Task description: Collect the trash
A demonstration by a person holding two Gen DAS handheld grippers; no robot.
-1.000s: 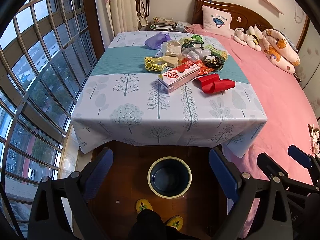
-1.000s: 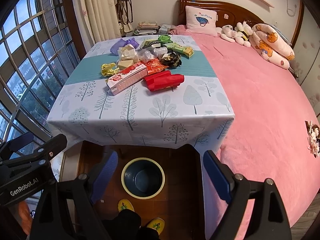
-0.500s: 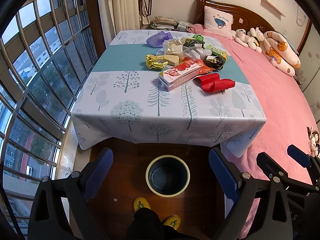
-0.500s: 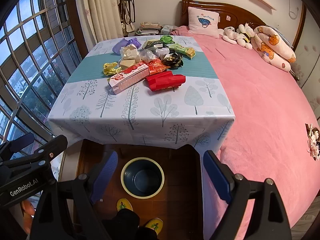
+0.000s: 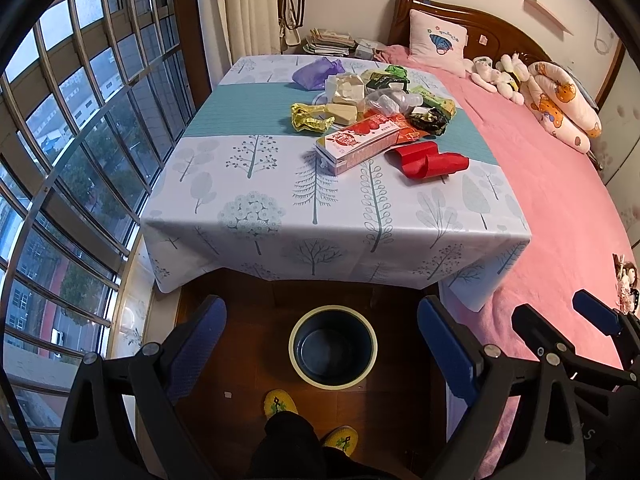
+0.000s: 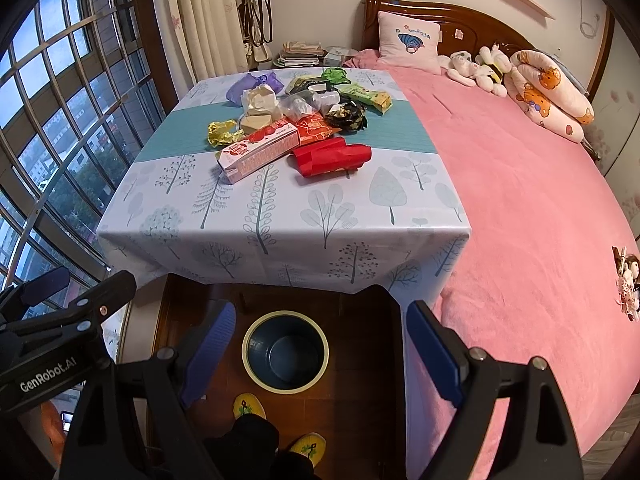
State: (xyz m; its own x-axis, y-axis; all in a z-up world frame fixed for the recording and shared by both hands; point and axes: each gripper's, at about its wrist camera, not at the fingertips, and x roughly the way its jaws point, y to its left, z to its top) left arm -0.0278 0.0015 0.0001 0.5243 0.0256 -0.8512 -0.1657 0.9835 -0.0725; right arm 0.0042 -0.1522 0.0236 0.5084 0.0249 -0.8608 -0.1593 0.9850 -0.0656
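The near half of the table [image 5: 256, 184] lies bare, giving open passage toward the trash pile [image 5: 372, 120] heaped at its far middle. Below the table's near edge, the bin [image 5: 333, 347] stands open-mouthed on the floor, with slippered feet [image 5: 280, 402] just beside it.

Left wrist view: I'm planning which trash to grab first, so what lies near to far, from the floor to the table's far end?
Bin → strawberry carton → gold wrapper → purple bag.
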